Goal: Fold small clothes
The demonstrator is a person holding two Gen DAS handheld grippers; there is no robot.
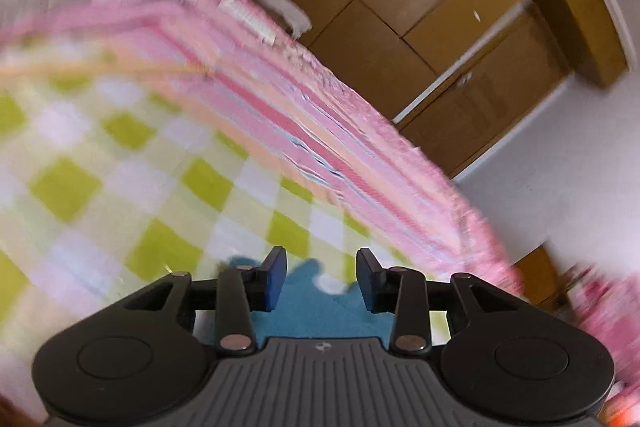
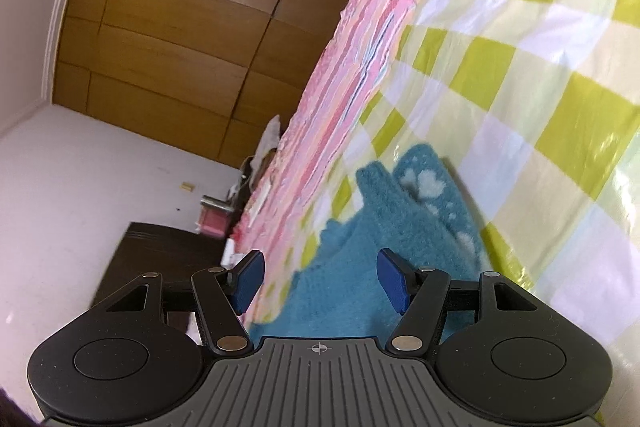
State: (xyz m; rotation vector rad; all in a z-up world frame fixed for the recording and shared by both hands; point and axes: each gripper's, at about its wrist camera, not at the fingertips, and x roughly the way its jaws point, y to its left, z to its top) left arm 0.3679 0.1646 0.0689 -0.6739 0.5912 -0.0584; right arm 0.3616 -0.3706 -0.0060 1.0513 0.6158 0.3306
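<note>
A small teal fleece garment (image 2: 384, 227) with pale heart marks lies on a green-and-white checked sheet (image 2: 520, 67). In the right wrist view it spreads below and beyond my right gripper (image 2: 322, 277), which is open and empty above it. In the left wrist view, which is blurred, the teal garment (image 1: 316, 307) shows just under my left gripper (image 1: 322, 279), which is open and empty. Most of the garment there is hidden by the gripper body.
A pink striped bedcover (image 1: 320, 131) borders the checked sheet along the bed edge (image 2: 320, 131). Wooden wardrobe doors (image 2: 180, 27) stand beyond the bed. A dark low cabinet (image 2: 160, 255) stands on the pale floor (image 2: 80, 187) beside the bed.
</note>
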